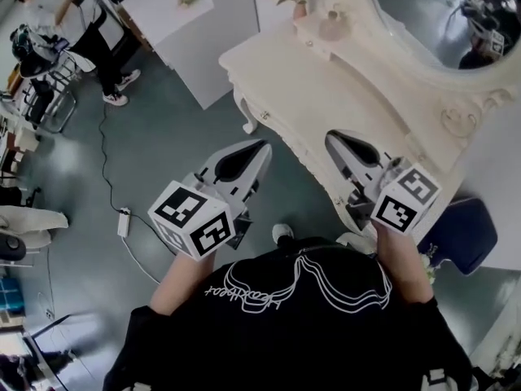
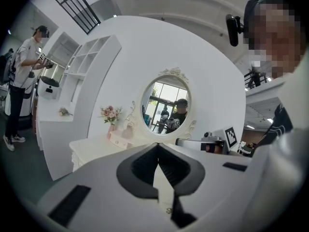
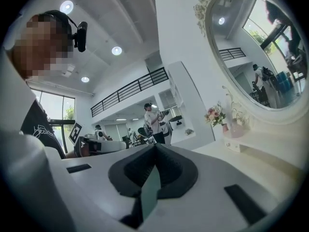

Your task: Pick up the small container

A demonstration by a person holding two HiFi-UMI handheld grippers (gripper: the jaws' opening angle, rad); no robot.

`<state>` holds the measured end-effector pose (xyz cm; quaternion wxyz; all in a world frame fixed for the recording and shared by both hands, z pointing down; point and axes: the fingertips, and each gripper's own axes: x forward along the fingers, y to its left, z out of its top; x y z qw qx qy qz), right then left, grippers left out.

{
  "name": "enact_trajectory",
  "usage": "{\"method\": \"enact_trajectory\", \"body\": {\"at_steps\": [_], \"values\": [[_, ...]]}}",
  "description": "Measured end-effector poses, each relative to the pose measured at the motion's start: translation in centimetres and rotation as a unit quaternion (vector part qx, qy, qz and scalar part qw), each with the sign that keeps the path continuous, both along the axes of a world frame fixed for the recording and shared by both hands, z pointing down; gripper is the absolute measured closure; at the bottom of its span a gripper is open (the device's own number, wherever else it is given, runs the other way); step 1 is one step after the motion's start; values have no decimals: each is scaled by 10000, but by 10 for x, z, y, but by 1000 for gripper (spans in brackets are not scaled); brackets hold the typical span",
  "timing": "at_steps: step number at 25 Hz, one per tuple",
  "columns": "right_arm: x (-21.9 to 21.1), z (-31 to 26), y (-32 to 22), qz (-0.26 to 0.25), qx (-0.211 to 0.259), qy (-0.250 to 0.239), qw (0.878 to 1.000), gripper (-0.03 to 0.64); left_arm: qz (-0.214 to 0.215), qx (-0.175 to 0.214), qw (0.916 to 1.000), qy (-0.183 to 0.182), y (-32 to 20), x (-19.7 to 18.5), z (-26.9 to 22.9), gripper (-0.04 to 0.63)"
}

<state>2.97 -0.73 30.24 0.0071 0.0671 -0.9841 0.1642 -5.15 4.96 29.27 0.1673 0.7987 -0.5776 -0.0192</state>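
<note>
Left hand-held gripper (image 1: 262, 145) and right hand-held gripper (image 1: 330, 136) both have jaws together, empty. Small pale-pink rounded container (image 1: 332, 28) sits far back on the cream desk (image 1: 309, 96) by the oval mirror (image 1: 423, 15); likely light, rigid, fragile: pinch its sides.

Dressing table (image 1: 309, 88) cream; floor (image 1: 163, 145) dull grey-green. Left gripper (image 1: 259, 149) and right gripper (image 1: 335, 141) white, black pads, black-and-white square markers. Shirt (image 1: 293, 316) black, white line print.

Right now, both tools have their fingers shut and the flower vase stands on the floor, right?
Not the floor: the flower vase stands on the dressing table, as the left gripper view shows. The left gripper and right gripper do have fingers shut.
</note>
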Motion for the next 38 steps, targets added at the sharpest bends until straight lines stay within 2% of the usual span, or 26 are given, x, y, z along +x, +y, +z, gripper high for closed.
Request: {"method": "enact_trajectory", "body": {"at_steps": [8, 13, 22, 31, 38], "values": [[-10, -17, -22, 282, 85, -43, 9996, 613, 250, 58, 9997, -16, -26, -10, -11, 592], [-30, -3, -90, 523, -89, -14, 9986, 612, 419, -60, 9991, 49, -95, -35, 0, 592], [-62, -5, -163, 1082, -116, -42, 9941, 612, 986, -157, 9949, 109, -177, -70, 5, 592], [-93, -6, -231, 1896, -329, 99, 9813, 612, 1802, -446, 9824, 224, -253, -107, 7, 592], [-108, 5, -280, 2398, -274, 345, 9698, 565, 2281, -715, 9705, 315, -307, -122, 31, 592]]}}
